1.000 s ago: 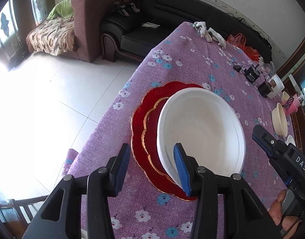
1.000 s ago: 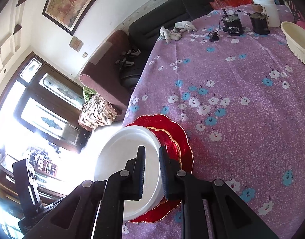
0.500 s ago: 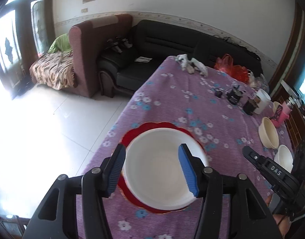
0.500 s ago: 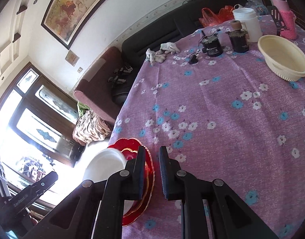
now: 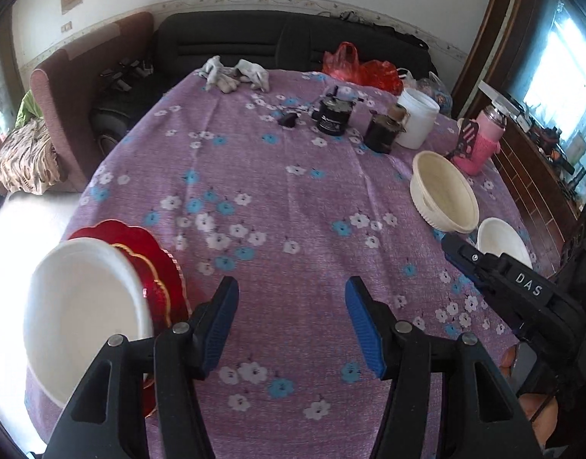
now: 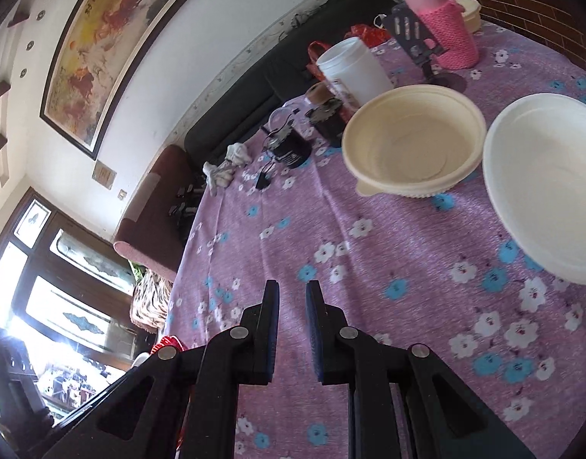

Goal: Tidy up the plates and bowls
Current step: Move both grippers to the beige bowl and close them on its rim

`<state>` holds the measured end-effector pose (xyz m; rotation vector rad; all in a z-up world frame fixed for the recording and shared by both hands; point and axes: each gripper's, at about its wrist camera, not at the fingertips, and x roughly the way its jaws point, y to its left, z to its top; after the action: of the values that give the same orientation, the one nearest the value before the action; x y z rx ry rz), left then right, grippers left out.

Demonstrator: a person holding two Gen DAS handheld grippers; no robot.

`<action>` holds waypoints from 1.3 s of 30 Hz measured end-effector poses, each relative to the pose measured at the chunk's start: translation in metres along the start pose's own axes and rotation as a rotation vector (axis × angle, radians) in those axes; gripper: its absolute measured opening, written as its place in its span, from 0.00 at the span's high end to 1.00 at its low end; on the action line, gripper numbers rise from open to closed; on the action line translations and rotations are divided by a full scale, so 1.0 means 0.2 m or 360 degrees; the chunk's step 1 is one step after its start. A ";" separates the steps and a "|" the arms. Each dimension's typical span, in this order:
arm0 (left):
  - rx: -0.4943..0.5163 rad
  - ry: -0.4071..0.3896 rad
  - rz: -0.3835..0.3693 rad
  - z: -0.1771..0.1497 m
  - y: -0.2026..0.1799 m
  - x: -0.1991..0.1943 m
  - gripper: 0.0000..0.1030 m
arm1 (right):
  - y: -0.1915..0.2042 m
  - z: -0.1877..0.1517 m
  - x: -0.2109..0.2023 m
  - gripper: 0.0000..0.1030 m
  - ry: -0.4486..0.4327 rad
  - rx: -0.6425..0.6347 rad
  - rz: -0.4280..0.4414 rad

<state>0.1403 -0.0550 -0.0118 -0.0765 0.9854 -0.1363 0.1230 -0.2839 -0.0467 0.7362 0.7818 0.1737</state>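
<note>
Glossy red plates lie on a woven floral tablecloth.
</note>
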 end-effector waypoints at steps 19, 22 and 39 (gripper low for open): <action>0.0035 0.0218 -0.0221 0.42 -0.56 0.50 0.34 | -0.34 0.67 -0.12 0.51 -0.0091 -0.0029 -0.0152; -0.0008 0.0270 -0.0267 0.47 -0.60 0.59 0.34 | -0.37 0.78 -0.06 0.45 -0.0026 -0.0047 -0.0177; -0.0102 0.0381 -0.0418 0.57 -0.69 0.88 0.30 | -0.62 0.97 0.34 0.40 0.0241 -0.0057 -0.0436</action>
<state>0.3199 -0.2171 -0.0779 -0.2531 1.2162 -0.3613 0.2909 -0.4523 -0.0755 0.5797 1.0125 -0.0044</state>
